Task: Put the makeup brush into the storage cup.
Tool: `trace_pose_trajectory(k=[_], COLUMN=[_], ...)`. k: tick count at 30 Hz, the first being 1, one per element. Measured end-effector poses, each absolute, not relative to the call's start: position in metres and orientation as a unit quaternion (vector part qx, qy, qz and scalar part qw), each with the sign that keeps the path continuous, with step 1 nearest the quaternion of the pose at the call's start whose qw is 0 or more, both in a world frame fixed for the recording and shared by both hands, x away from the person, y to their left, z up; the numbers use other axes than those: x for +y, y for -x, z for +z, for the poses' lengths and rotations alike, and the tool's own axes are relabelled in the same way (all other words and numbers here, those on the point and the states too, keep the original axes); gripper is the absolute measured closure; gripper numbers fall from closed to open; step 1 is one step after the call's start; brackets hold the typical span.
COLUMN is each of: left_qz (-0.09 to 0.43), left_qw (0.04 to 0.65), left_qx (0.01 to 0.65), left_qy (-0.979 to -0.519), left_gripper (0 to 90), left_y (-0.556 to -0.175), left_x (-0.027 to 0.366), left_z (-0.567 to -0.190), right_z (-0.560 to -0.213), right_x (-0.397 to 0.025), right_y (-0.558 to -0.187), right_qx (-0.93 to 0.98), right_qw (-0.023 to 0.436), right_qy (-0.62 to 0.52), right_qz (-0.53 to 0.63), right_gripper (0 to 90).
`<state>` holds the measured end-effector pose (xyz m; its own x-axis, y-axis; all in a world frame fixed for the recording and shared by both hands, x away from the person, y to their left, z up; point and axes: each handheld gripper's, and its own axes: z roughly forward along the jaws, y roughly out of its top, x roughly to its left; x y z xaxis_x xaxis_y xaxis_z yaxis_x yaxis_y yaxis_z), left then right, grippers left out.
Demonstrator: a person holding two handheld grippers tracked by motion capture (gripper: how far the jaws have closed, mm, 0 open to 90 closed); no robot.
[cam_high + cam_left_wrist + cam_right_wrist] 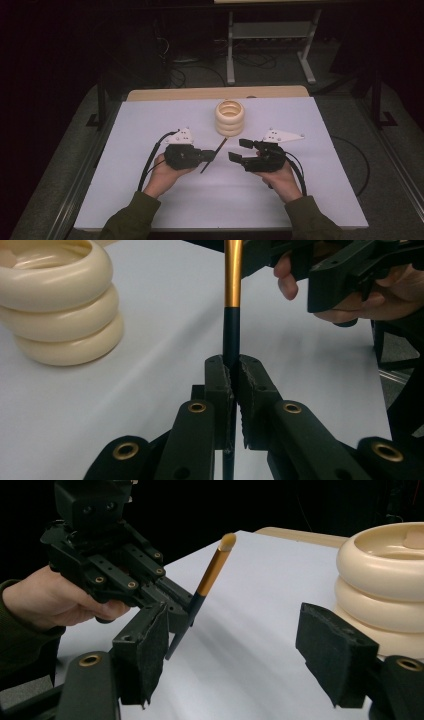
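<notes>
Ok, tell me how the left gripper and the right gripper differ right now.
The left gripper has its jaws shut on a dark pen with a gold section; the right gripper has its jaws wide apart and holds nothing. The left points toward the cream ring stack; the right points toward the left gripper. Both are black and hand-held above the white table.

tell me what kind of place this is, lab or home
Probably a lab or recording workspace, not a home: a white-covered table in a dark room, cables on the floor, and a person holding the left gripper and right gripper.
</notes>
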<state>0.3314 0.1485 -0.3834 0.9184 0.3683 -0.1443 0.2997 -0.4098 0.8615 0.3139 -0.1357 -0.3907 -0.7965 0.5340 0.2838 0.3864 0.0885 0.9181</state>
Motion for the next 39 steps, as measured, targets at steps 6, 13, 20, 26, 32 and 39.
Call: trace_pose_trajectory(k=[6,13,20,26,32,39], left_qz=[0.031,0.033,0.033,0.032,0.032,0.03], left_qw=[0.504,0.501,0.499,0.501,0.5,0.502], left_qx=[0.194,0.187,0.182,0.182,0.178,0.176], left_qy=[-0.841,-0.844,-0.847,-0.845,-0.847,-0.846], left_gripper=[83.8,83.8,83.9,83.8,83.8,83.8], left_y=[-0.329,-0.327,-0.327,-0.325,-0.325,-0.324], left_x=[0.144,0.14,0.138,0.135,0.134,0.131], left_z=[-0.384,-0.385,-0.385,-0.385,-0.385,-0.386], right_z=[-0.39,-0.39,-0.39,-0.391,-0.392,-0.392], right_x=[-0.129,-0.124,-0.12,-0.117,-0.114,-0.114], right_y=[-0.316,-0.317,-0.318,-0.32,-0.32,-0.32], right_qx=[0.732,0.732,0.732,0.73,0.73,0.726], right_qw=[0.055,0.05,0.041,0.03,0.022,0.019], right_qy=[-0.313,-0.309,-0.311,-0.312,-0.315,-0.318], right_qz=[0.603,0.605,0.605,0.608,0.606,0.61], right_gripper=[34.6,43.7,50.6,56.6,61.1,72.5])
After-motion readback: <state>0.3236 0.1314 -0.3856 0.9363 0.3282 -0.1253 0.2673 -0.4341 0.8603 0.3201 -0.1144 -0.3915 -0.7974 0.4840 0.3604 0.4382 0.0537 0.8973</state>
